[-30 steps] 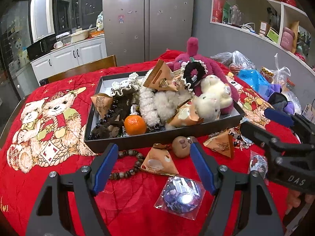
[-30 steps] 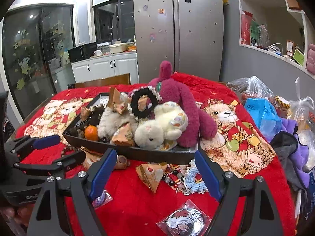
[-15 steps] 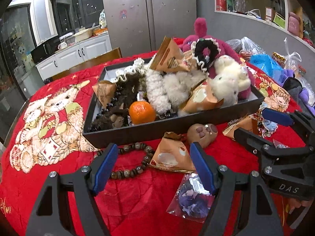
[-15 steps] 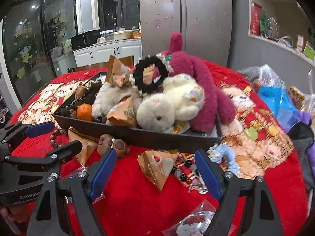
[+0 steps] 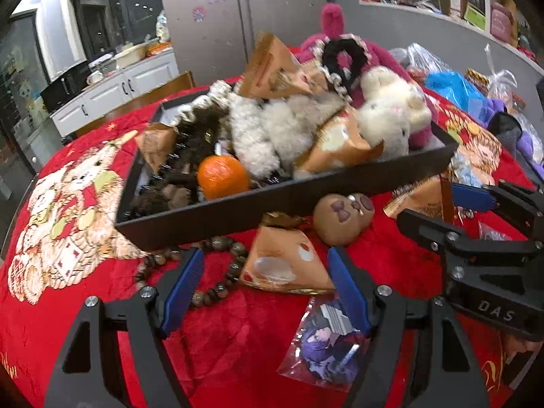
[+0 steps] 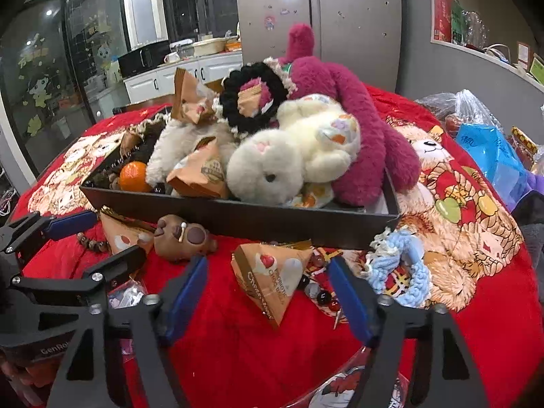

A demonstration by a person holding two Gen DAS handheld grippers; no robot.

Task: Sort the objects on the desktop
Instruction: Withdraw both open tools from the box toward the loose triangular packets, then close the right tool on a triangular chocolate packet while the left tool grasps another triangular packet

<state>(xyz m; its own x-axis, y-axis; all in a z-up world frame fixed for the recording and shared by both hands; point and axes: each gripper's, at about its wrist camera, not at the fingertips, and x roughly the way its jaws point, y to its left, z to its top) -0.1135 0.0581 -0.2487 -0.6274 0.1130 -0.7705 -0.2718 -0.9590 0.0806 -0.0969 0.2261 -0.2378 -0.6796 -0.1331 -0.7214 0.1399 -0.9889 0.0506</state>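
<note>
A black tray (image 5: 272,210) heaped with plush toys, snack packets and an orange (image 5: 222,176) stands on the red cloth. In front of it lies an orange triangular packet (image 5: 285,265) beside a bead bracelet (image 5: 217,272), both between the closing jaws of my left gripper (image 5: 265,272); the pads do not press the packet. In the right wrist view a second packet (image 6: 272,275) lies between the closing jaws of my right gripper (image 6: 267,278), clear of both pads. Each gripper shows in the other's view, the right gripper (image 5: 442,204) and the left gripper (image 6: 102,241).
A brown plush head (image 5: 343,217) lies against the tray's front wall (image 6: 272,221). A bagged badge (image 5: 326,340) sits under my left gripper. A light blue crocheted scrunchie (image 6: 401,272) and loose beads (image 6: 319,292) lie to the right. Plastic bags (image 6: 493,153) crowd the right edge.
Both grippers have sunk toward the cloth, each settling around its orange packet. The right gripper's jaws have narrowed; the left's only slightly.
</note>
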